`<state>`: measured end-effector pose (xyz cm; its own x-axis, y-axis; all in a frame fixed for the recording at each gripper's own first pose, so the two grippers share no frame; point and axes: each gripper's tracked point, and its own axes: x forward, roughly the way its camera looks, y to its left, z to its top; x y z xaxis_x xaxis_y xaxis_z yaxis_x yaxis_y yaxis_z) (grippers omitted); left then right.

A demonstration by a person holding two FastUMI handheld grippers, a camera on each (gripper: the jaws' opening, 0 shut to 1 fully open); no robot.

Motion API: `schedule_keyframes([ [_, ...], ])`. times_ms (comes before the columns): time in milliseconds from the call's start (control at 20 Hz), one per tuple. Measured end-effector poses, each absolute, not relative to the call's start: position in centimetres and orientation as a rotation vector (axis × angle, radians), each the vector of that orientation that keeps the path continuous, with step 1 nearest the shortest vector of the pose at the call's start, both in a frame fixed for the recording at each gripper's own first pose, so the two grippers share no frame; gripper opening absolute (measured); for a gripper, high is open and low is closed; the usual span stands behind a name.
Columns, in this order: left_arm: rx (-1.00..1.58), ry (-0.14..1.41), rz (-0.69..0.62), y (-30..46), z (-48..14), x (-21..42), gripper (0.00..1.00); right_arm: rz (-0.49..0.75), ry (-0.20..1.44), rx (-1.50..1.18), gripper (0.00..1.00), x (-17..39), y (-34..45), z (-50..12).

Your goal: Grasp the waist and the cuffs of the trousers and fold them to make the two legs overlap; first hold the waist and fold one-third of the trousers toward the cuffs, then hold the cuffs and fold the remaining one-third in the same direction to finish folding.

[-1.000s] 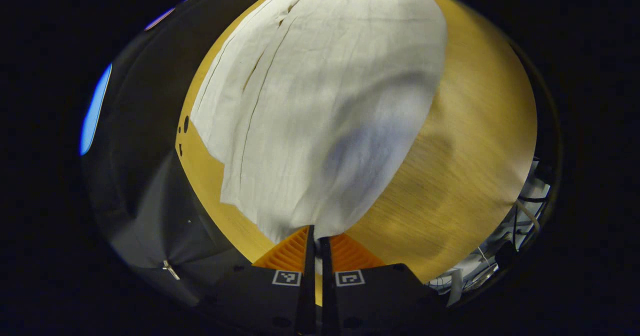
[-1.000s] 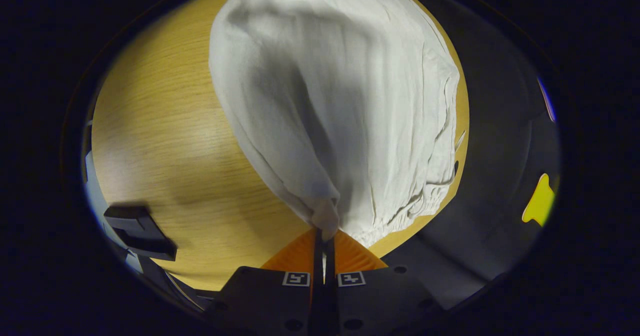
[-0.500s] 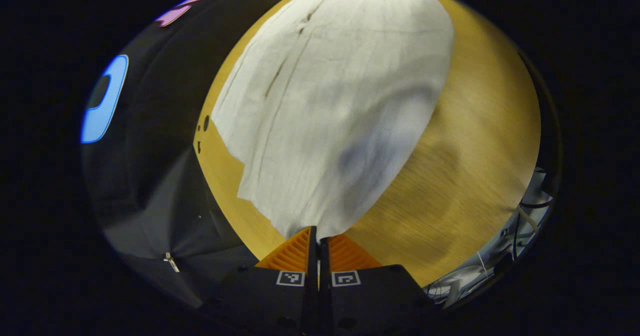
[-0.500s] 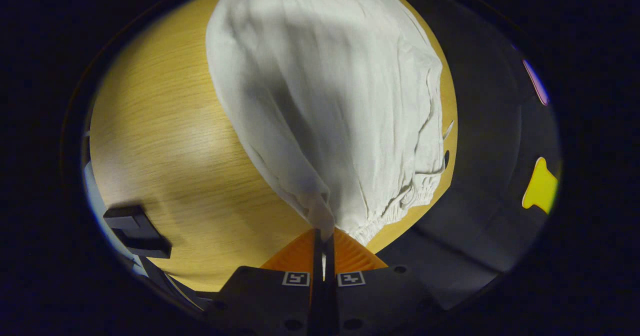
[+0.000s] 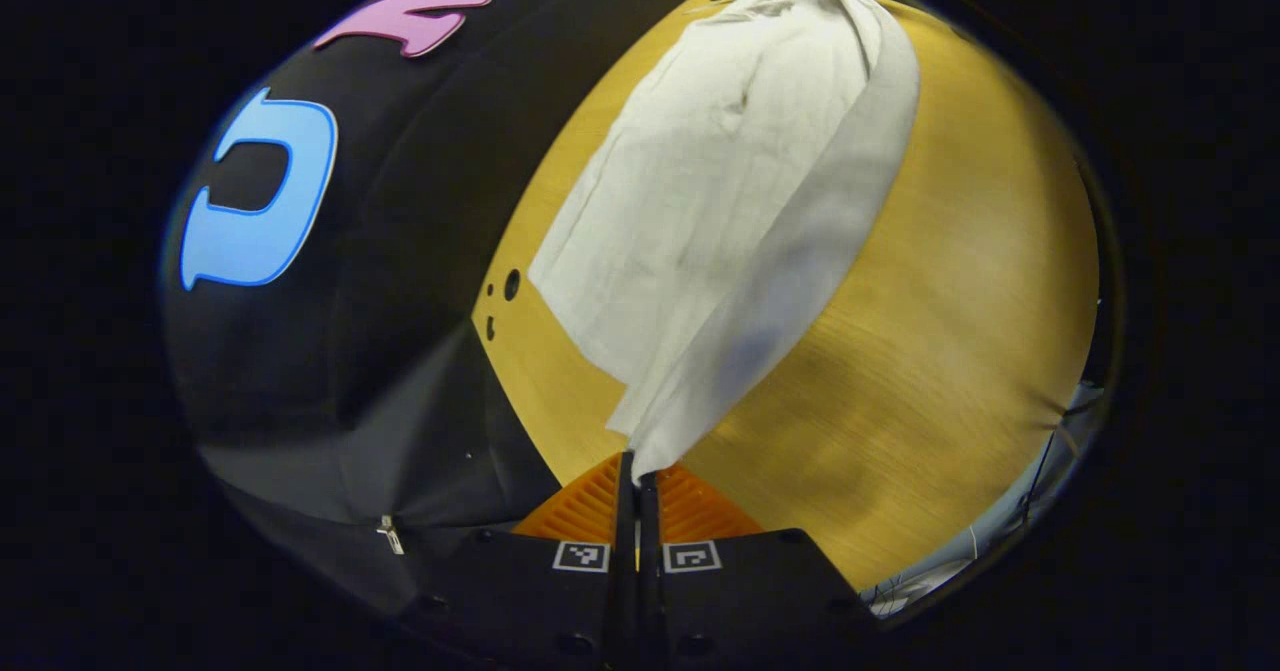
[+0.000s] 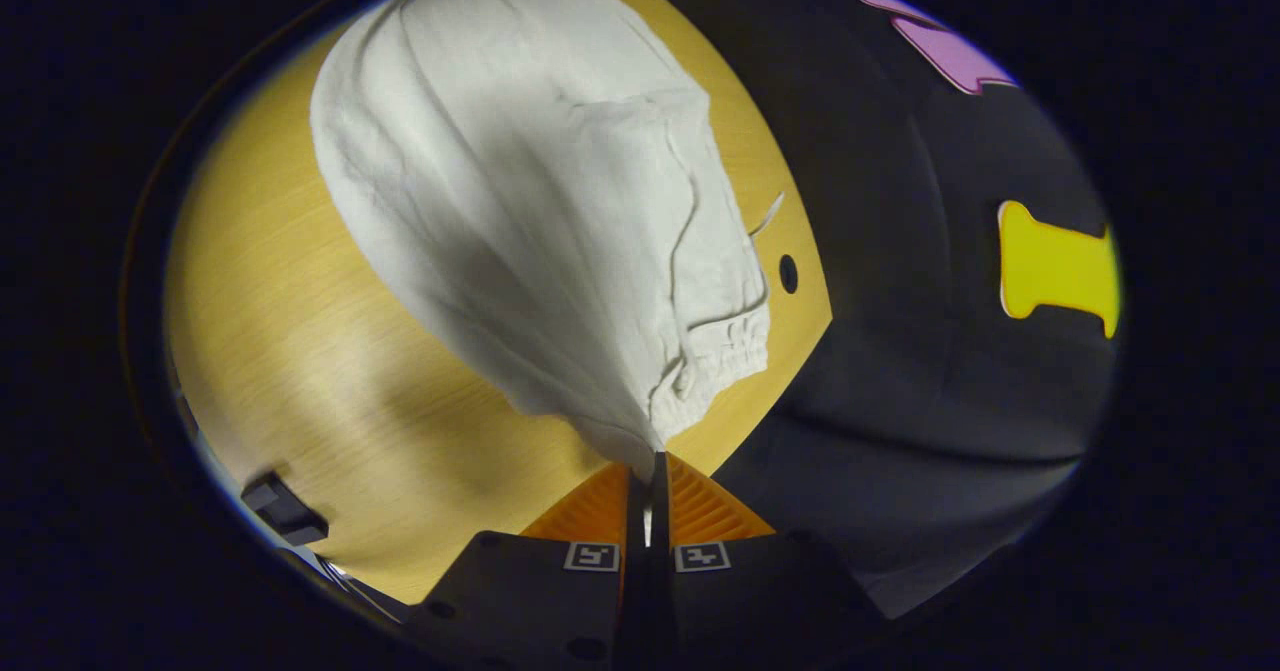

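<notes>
White trousers [image 5: 720, 211] lie along a wooden table [image 5: 950, 281], one long edge lifted off it. My left gripper [image 5: 633, 466] is shut on the cuff corner, and the raised cloth runs up and away from it as a folded flap. In the right gripper view the trousers [image 6: 520, 201] bulge upward, with the gathered elastic waist [image 6: 715, 351] hanging at the right. My right gripper [image 6: 650, 461] is shut on the waist end, which comes to a pinched point between its fingers.
The table's far edge [image 5: 500, 291] with small round holes meets the black booth cloth [image 5: 400, 251]. Another hole [image 6: 788, 273] sits beside the waist. A dark object [image 6: 285, 511] stands past the table's near edge at lower left. Bare wood [image 6: 280, 351] lies left of the trousers.
Both grippers have lifted their ends and swung them toward the booth wall. The near half of the trousers has risen off the table, narrowing into a fold.
</notes>
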<state>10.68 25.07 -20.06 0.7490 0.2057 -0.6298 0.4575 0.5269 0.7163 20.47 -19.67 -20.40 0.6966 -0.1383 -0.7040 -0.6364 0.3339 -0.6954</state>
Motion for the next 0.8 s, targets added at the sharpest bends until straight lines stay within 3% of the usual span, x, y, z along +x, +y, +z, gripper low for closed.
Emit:
schedule_keyframes([
  [450, 0.745, 0.592, -0.073, 24.2, -12.3, 23.0, 0.05, 0.176, 0.727, -0.756, 0.05, 28.0, -16.7, -13.9],
  [800, 0.419, 0.6, -0.01, 23.8, -15.0, 32.2, 0.05, 0.063, 0.675, -0.486, 0.05, 36.6, -14.9, -14.6],
])
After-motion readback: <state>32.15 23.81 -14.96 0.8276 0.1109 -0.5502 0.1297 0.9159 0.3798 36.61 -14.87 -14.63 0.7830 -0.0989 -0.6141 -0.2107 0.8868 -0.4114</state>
